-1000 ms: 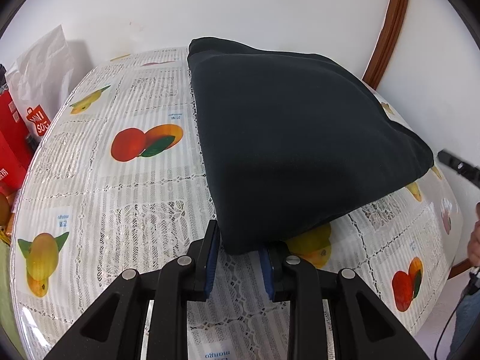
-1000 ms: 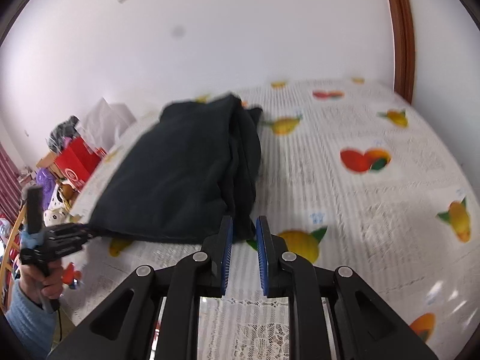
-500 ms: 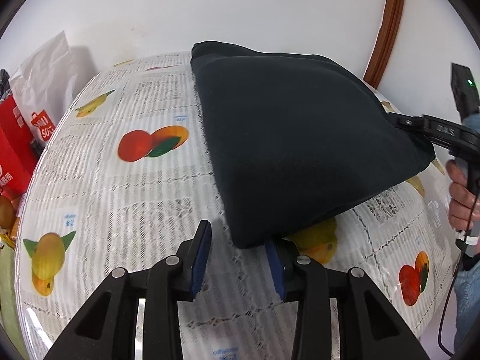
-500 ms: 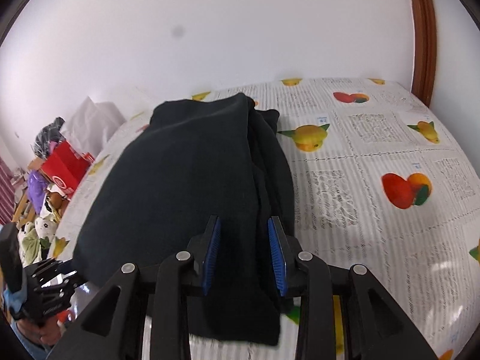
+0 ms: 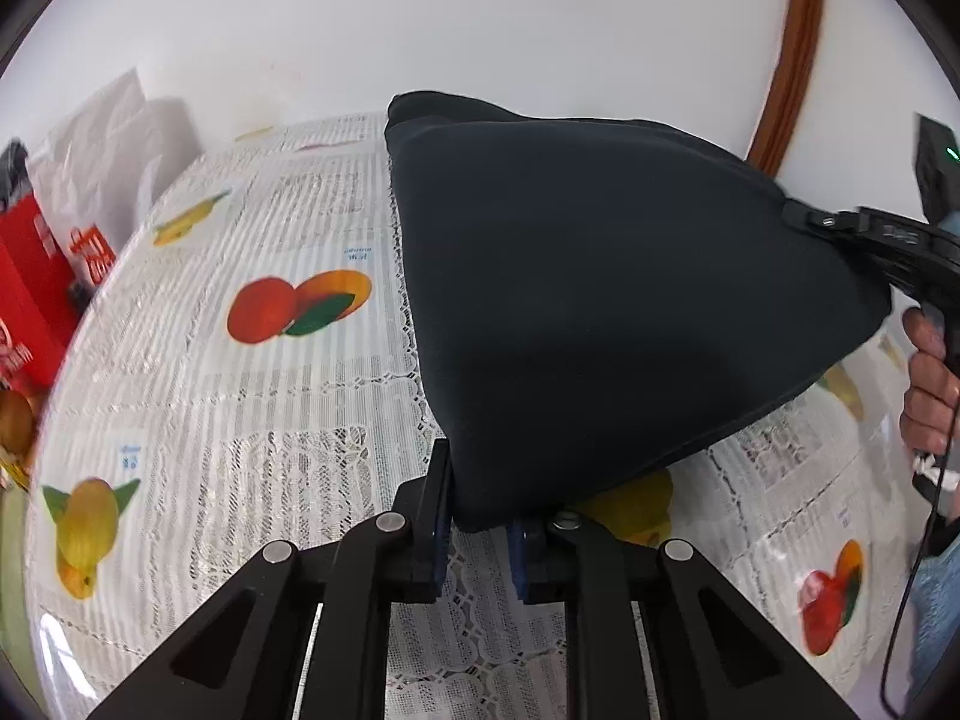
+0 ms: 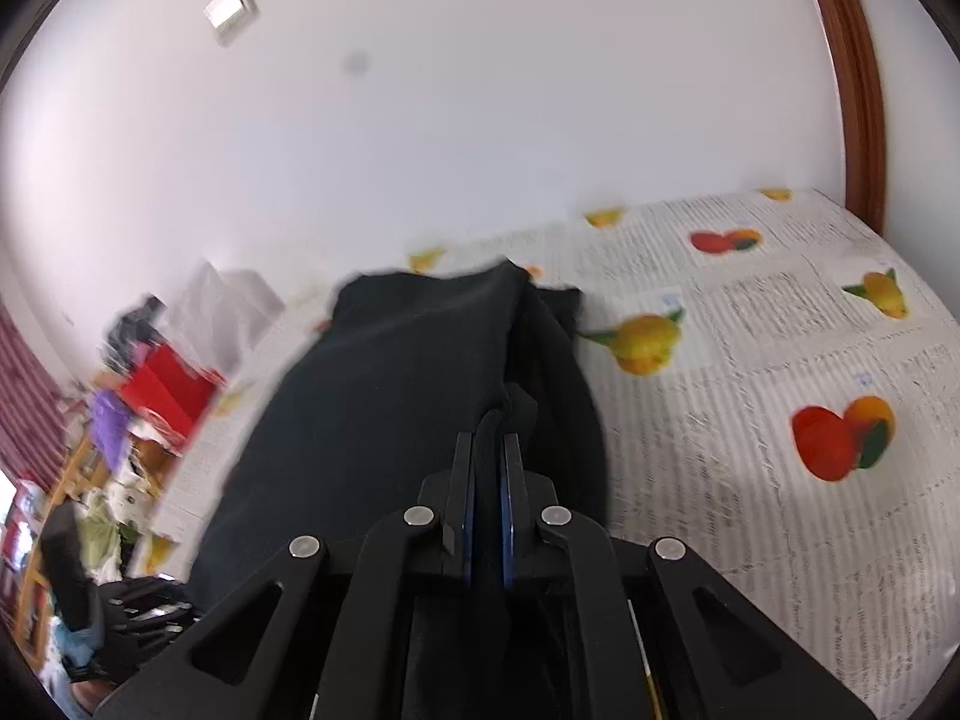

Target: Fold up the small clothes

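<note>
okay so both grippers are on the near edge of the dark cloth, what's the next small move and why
Probably lift both corners together and carry them toward the far edge. The right gripper is pinched shut on a bunched corner of the dark cloth, and the left gripper is closing around the other near corner, so finish that grip first. The cloth lies flat on the fruit-print tablecloth.

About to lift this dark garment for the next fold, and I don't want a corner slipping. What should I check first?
1. Right gripper clamped on the garment: ok, cloth bunched between shut jaws.
2. Left gripper grip: cannot tell, jaws closing around the near corner.
3. Both at separate corners: ok.
4. Garment's far end resting on the tablecloth: ok.
5. Red bag clear of the cloth: ok.
</note>
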The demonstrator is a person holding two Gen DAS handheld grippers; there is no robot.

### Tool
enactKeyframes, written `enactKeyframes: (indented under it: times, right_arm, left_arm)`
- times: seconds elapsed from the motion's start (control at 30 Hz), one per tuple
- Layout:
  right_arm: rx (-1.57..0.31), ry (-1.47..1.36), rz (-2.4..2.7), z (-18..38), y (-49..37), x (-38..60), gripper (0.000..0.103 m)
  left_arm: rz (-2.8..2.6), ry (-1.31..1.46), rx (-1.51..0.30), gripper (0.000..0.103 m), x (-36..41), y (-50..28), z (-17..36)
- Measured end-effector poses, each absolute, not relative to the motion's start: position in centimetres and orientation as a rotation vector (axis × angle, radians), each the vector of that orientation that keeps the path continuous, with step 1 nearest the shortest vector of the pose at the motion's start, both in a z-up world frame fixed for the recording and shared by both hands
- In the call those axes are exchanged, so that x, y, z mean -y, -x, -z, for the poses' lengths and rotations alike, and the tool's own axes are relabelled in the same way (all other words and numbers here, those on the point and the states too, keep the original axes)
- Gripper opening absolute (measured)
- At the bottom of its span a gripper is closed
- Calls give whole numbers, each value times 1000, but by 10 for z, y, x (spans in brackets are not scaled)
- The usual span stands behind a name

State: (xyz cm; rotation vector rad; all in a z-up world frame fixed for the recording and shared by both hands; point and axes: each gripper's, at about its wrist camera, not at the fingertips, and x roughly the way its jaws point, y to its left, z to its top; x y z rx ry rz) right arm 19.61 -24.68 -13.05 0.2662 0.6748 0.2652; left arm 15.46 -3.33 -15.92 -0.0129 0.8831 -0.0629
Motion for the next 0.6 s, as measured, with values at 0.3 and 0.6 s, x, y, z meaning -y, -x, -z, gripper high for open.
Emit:
enactKeyframes:
  times: [0.3, 0.6]
  right_arm:
    - [-717, -258, -236, 140, -196, 251, 8]
    - [-713, -217, -208, 137, -168, 252, 9]
  left_arm:
    - [58, 40, -904, 15, 29, -162, 161]
    - [38, 48, -932, 17, 29, -170, 160]
